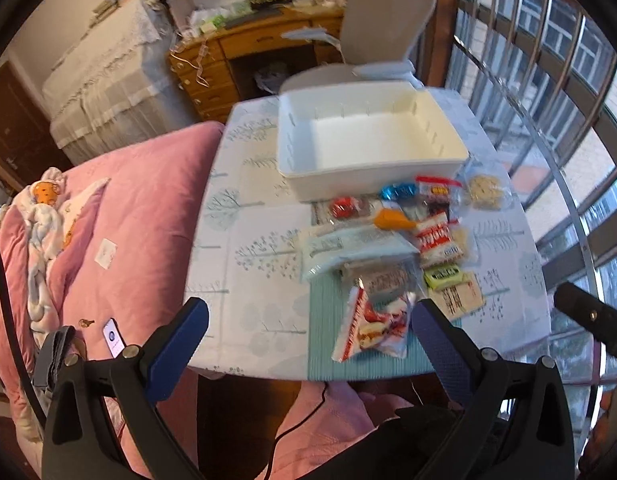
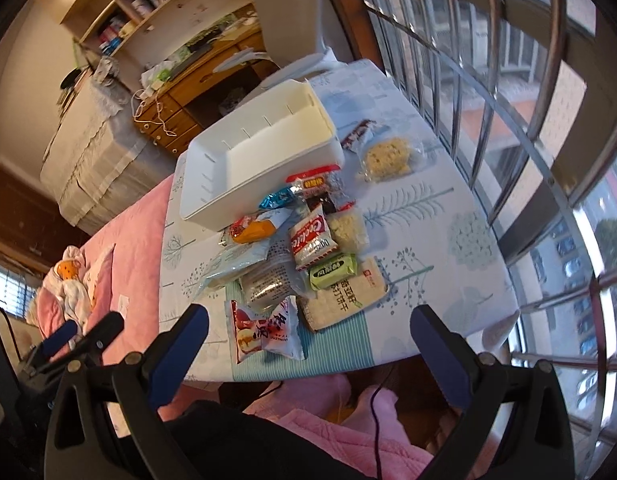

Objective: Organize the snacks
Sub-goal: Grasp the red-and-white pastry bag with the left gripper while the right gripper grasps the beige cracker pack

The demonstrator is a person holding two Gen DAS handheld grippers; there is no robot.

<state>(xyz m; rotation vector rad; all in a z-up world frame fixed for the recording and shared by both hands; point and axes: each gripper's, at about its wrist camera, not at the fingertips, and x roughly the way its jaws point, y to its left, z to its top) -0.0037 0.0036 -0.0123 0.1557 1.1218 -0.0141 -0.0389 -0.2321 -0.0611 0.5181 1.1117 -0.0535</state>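
Note:
An empty white bin [image 1: 372, 136] [image 2: 264, 156] stands at the far side of the small table [image 1: 248, 280] [image 2: 436, 248]. In front of it lies a heap of snack packets: a red-and-white packet [image 1: 372, 328] [image 2: 264, 330] nearest the front edge, a green bar [image 1: 444, 275] [image 2: 333, 271], a red-striped cookie pack [image 1: 438, 240] [image 2: 313, 242], an orange packet [image 1: 392, 220] [image 2: 254, 232], a blue one [image 1: 398, 191] [image 2: 277, 199] and a clear cracker bag [image 1: 486, 191] [image 2: 388, 158]. My left gripper [image 1: 310, 314] hangs open above the table's near edge. My right gripper [image 2: 308, 320] is open too, empty.
A pink quilted bed [image 1: 120, 240] [image 2: 128, 240] with a phone [image 1: 114, 338] on it borders the table's left. Window bars [image 1: 548, 60] [image 2: 488, 80] run along the right. A grey chair [image 1: 384, 24] and a cluttered wooden desk [image 1: 244, 44] stand behind the bin.

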